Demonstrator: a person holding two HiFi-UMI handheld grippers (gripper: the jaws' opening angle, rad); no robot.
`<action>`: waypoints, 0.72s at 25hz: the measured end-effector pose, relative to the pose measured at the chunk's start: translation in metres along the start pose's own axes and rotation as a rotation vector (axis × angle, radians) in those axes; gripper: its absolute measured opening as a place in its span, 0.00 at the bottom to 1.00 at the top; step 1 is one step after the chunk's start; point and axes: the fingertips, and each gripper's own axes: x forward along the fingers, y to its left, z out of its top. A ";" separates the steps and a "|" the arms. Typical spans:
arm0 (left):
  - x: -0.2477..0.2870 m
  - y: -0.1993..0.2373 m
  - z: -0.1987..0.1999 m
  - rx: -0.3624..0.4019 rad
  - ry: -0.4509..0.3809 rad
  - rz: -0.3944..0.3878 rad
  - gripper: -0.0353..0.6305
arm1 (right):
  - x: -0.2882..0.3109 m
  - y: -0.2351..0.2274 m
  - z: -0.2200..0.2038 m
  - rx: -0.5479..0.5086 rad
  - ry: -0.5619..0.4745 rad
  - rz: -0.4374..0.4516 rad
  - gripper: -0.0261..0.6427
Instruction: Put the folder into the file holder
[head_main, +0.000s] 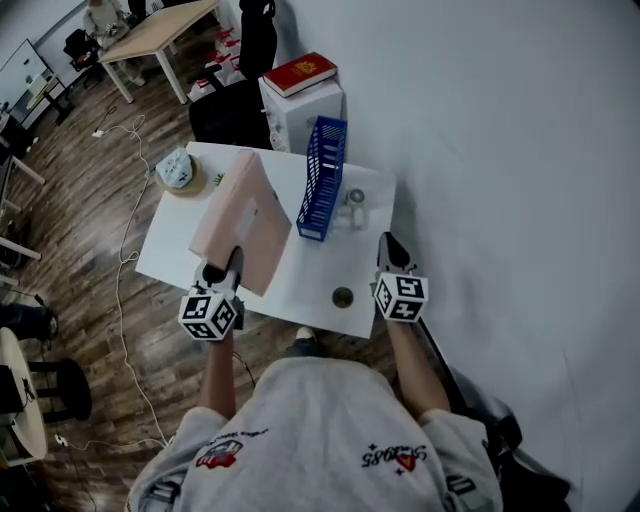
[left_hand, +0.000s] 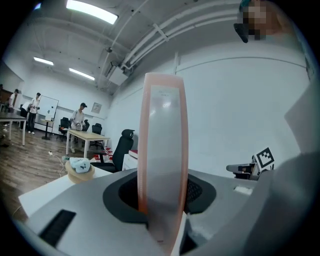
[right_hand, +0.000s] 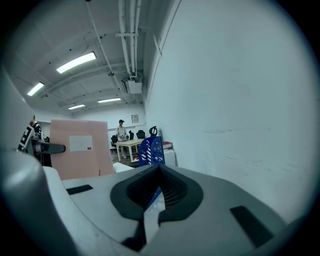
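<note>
We grip the folder (head_main: 245, 215) upright in our left claw (head_main: 222, 262), ready to slot into the file holder (head_main: 323, 180) ahead-right of it, while our right claw (head_main: 392, 250) hangs closed and empty.

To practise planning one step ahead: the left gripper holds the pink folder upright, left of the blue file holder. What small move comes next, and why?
Probably swing the folder right, over the open top of the file holder. The left gripper is shut on the folder's lower edge, holding it above the table, and the holder stands upright just to its right.
</note>
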 end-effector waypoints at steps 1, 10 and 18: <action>0.007 0.008 0.003 0.020 0.005 -0.007 0.26 | 0.010 0.004 0.005 -0.004 -0.006 -0.005 0.03; 0.048 0.069 0.010 0.004 -0.001 -0.045 0.26 | 0.053 0.033 0.014 -0.023 -0.008 -0.050 0.03; 0.056 0.086 -0.001 -0.031 0.006 -0.047 0.26 | 0.054 0.035 0.006 -0.030 0.010 -0.068 0.03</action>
